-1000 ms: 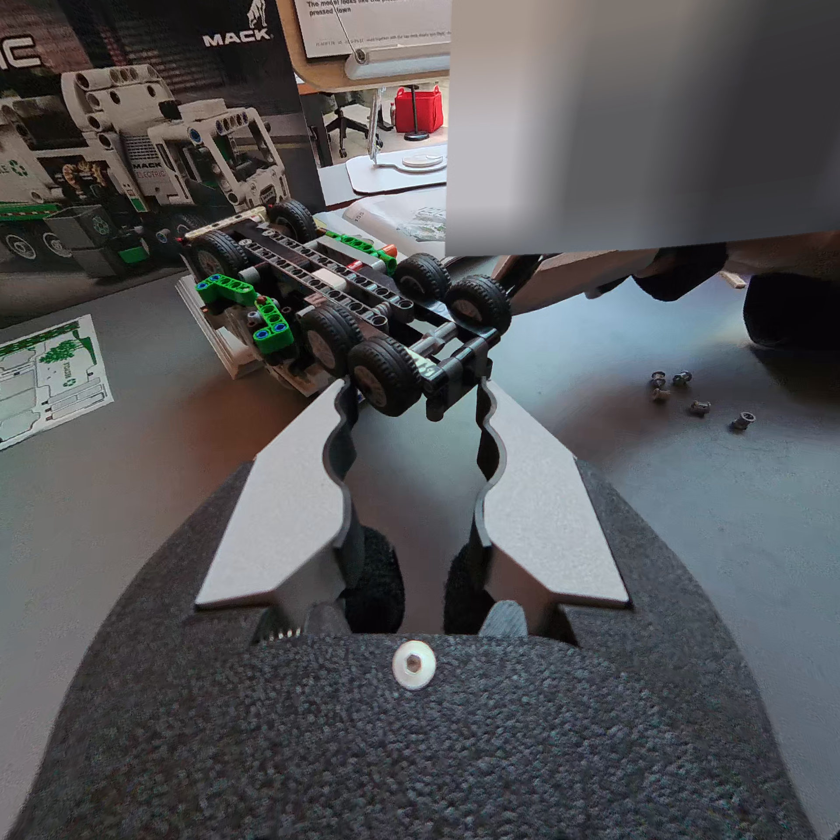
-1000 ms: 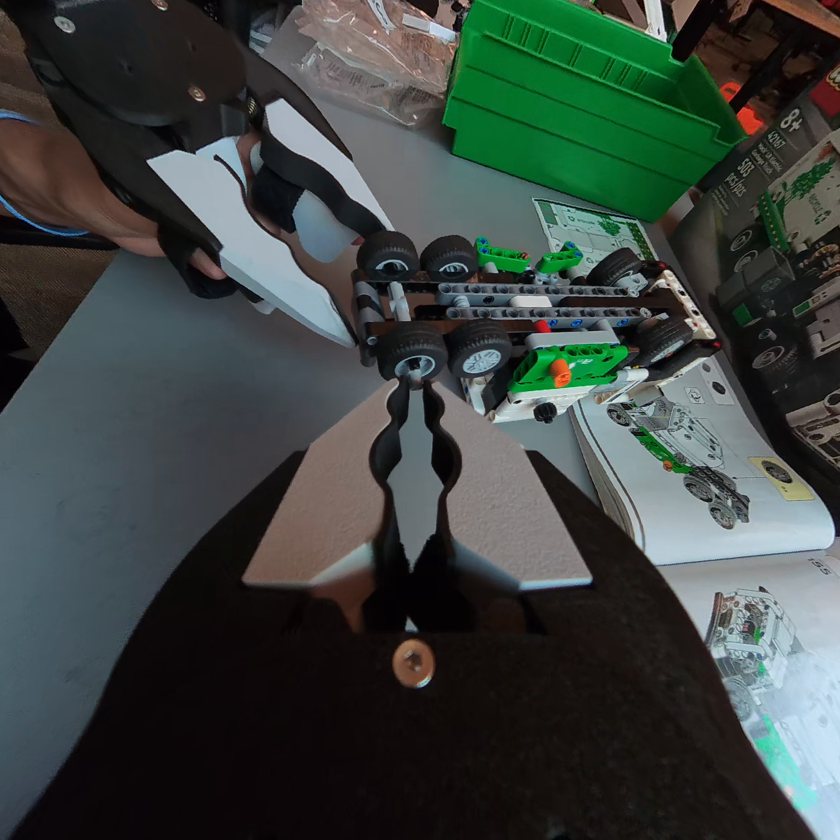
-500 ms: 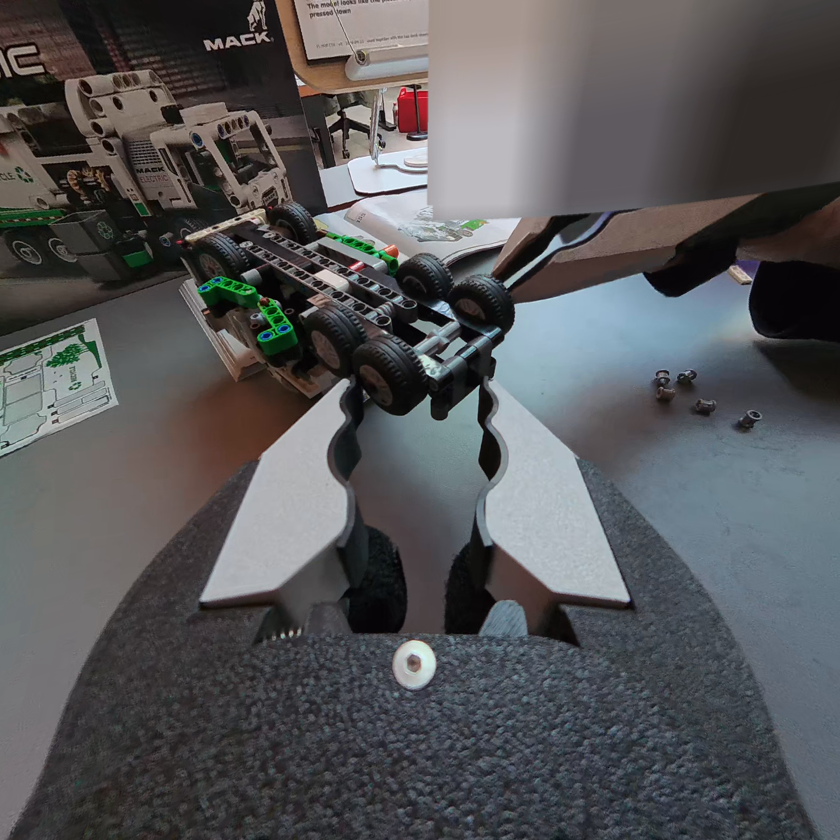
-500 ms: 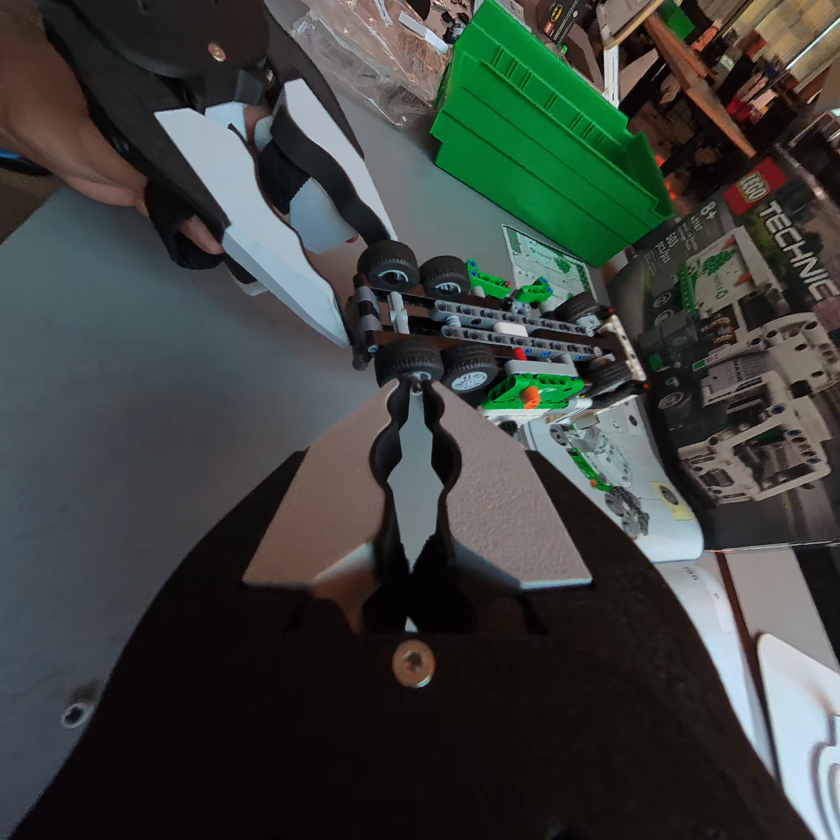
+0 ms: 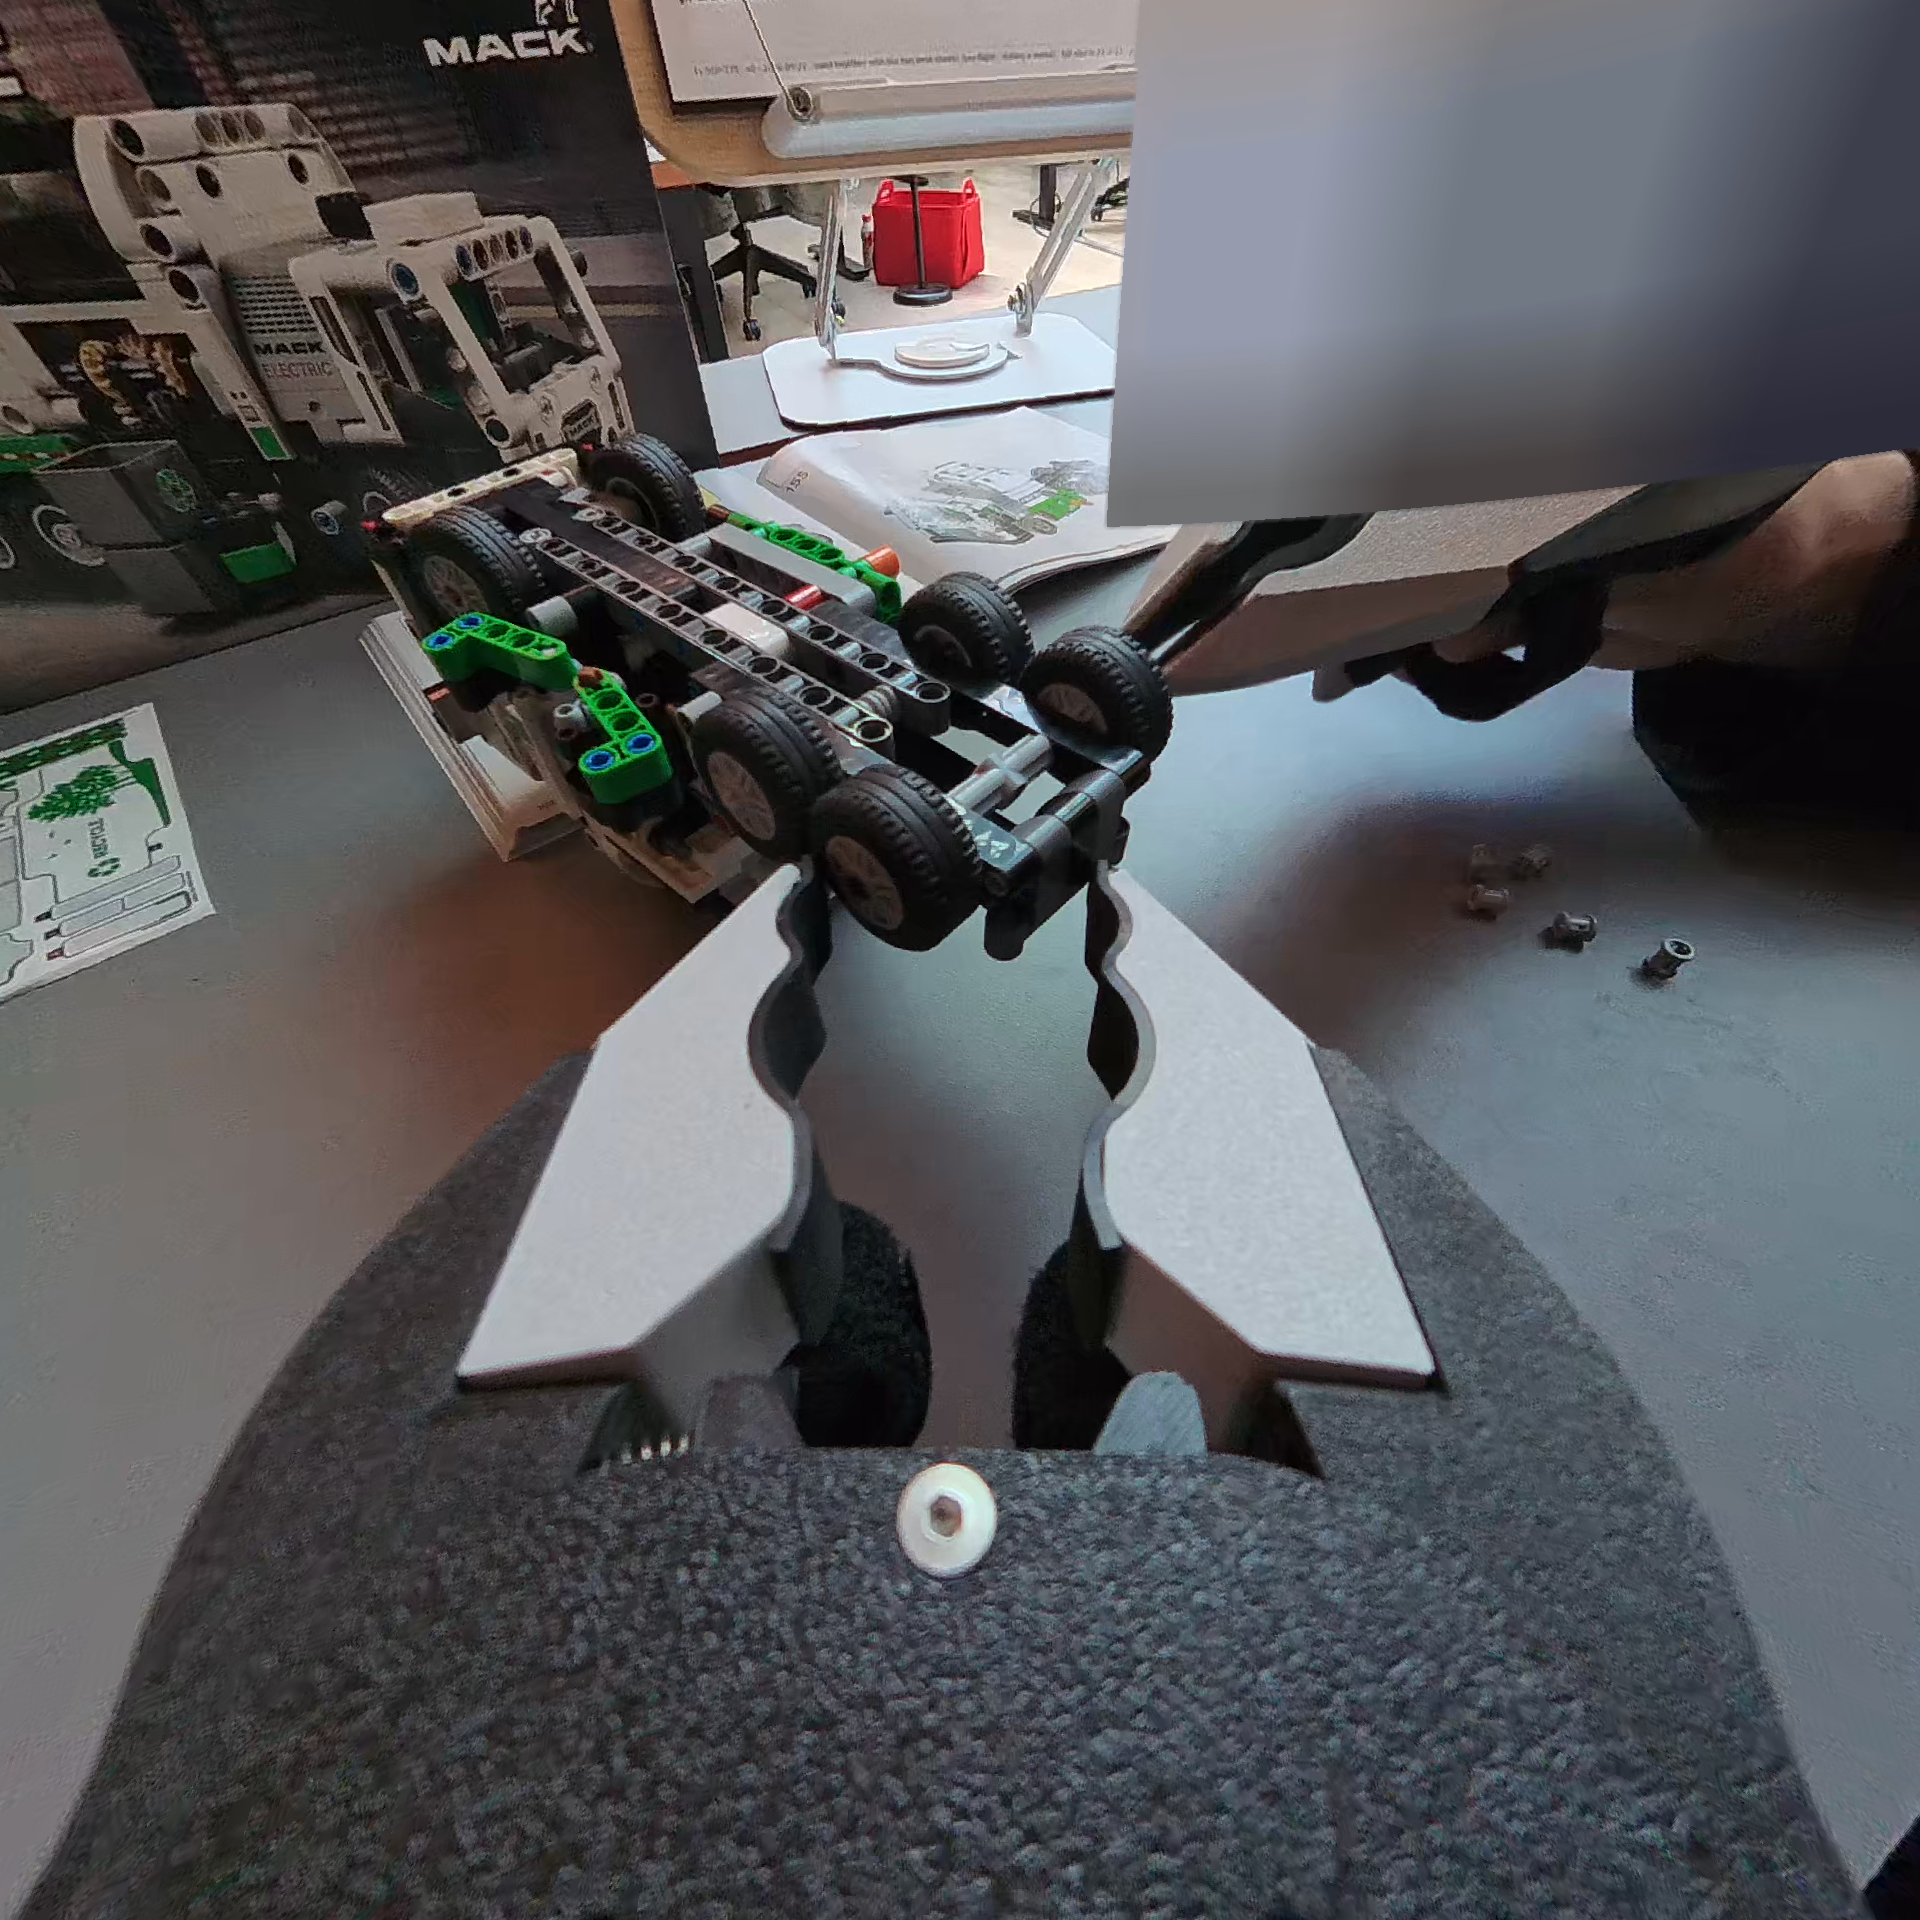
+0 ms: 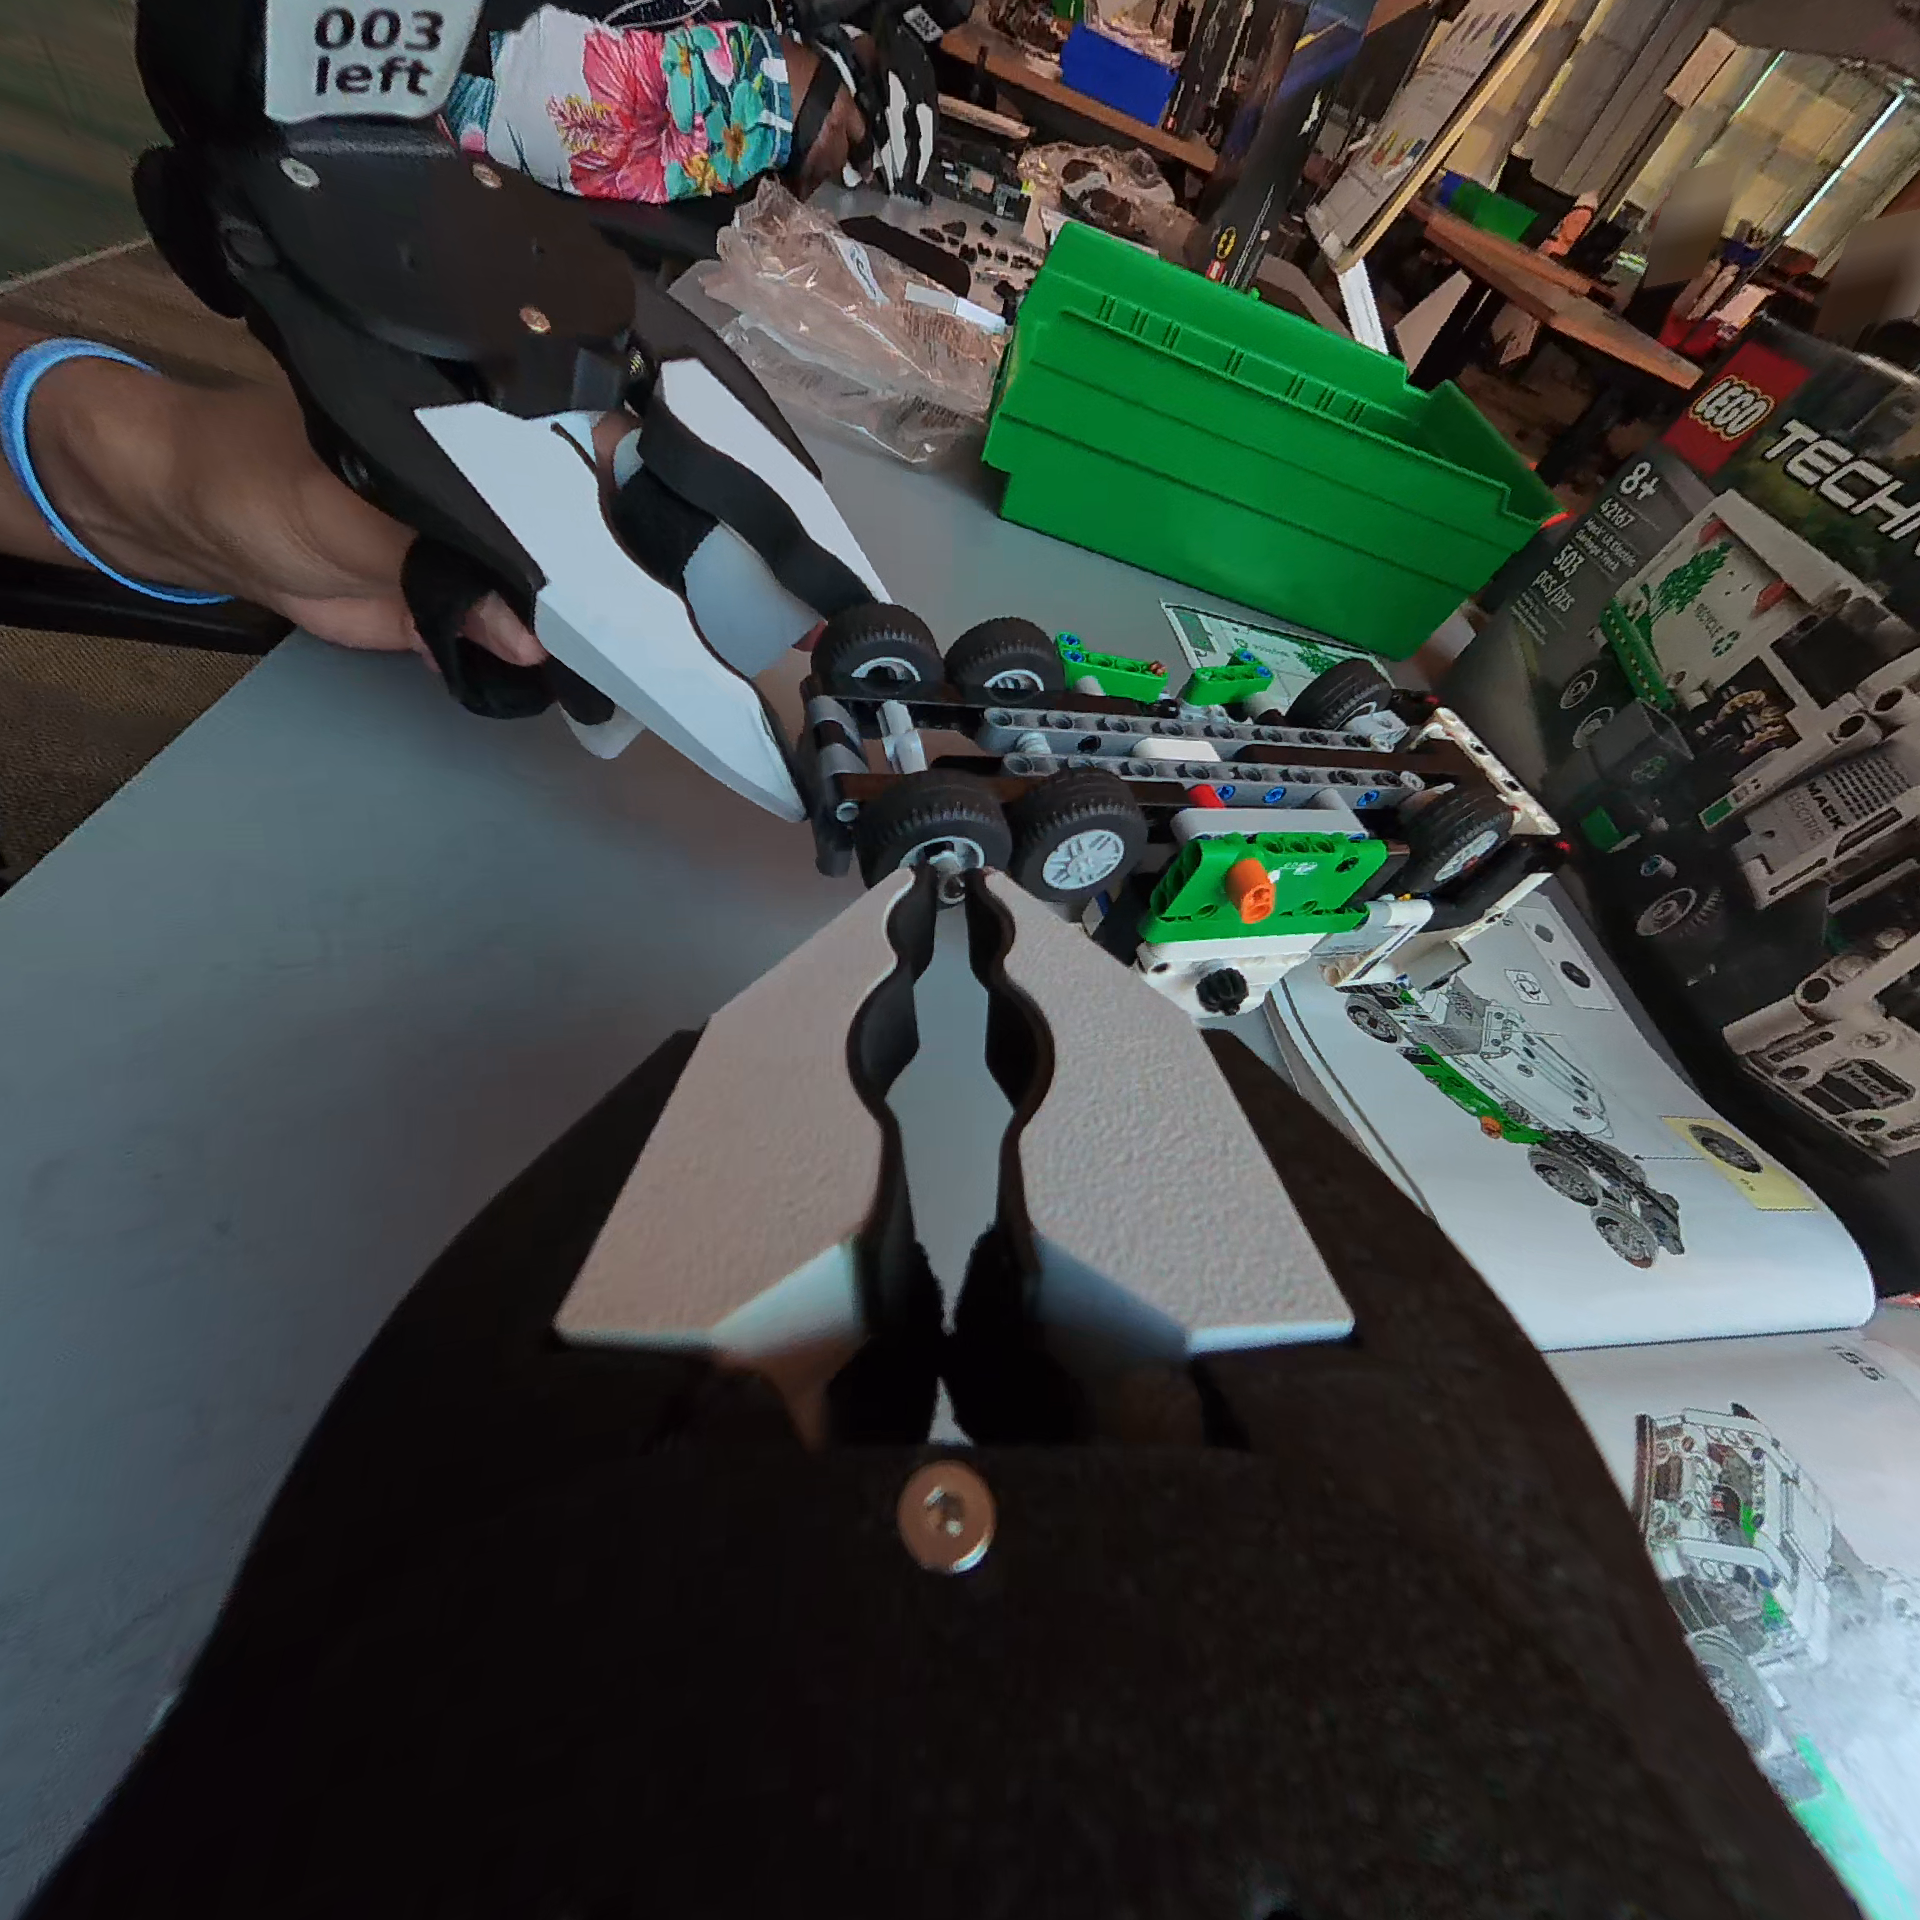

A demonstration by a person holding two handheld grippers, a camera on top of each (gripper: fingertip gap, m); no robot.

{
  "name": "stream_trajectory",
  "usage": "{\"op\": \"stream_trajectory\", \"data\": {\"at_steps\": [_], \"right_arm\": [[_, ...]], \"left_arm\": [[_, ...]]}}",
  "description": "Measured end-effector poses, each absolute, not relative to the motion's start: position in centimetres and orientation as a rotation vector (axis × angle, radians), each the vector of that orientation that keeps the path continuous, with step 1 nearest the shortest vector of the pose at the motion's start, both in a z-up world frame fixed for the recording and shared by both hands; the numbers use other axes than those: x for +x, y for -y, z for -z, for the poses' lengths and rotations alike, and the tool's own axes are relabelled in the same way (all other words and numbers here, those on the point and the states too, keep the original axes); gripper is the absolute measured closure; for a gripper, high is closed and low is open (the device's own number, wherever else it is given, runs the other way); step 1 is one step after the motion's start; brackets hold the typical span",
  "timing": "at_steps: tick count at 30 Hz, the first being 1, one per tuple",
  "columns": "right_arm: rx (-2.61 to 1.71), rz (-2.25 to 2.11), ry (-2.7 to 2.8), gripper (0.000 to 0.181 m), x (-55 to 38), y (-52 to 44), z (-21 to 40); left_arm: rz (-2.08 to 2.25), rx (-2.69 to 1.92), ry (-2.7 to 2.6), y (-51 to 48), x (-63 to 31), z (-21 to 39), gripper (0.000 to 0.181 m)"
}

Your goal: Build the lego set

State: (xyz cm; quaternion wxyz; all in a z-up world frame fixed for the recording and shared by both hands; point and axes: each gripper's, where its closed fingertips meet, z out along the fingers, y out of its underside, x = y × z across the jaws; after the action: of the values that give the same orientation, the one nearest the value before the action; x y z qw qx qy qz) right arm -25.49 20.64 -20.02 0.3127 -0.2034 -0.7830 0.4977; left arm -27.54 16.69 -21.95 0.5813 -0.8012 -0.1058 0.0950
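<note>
The truck chassis (image 5: pixel 748 665) lies upside down with black wheels up, its front resting on the instruction book (image 6: pixel 1558 1143). My left gripper (image 5: pixel 951 883) straddles its rear end, one finger against a rear wheel (image 5: pixel 894 857), the other against the black end beam; it also shows in the right wrist view (image 6: pixel 800 717). My right gripper (image 6: pixel 948 883) is nearly closed on a small grey pin (image 6: pixel 948 886) at the hub of the near rear wheel (image 6: pixel 935 831). In the left wrist view its tip (image 5: pixel 1158 649) touches the far rear wheel (image 5: pixel 1096 691).
Several small grey pins (image 5: pixel 1558 914) lie loose on the grey table (image 5: pixel 1558 1195) to the right. A sticker sheet (image 5: pixel 83 842) lies at left. The set's box (image 5: pixel 312 260) stands behind the chassis. A green bin (image 6: pixel 1247 478) and plastic bags (image 6: pixel 862 312) sit at the far side. Across from one pair of fingers to the other is roughly 6 cm.
My right gripper has pressed in against the rear wheel hub, keeping the pin, and its view has tilted upward. The left gripper's hold on the chassis rear is unchanged.
</note>
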Motion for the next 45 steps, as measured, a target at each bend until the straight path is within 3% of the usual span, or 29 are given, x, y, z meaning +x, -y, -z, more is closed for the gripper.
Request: {"op": "stream_trajectory", "data": {"at_steps": [45], "right_arm": [[-0.533,-1.527,2.155,0.177,-26.1,-21.0,20.9]], "left_arm": [[-0.083,-1.891,0.188,-16.6,-27.8,22.0,0.143]]}}
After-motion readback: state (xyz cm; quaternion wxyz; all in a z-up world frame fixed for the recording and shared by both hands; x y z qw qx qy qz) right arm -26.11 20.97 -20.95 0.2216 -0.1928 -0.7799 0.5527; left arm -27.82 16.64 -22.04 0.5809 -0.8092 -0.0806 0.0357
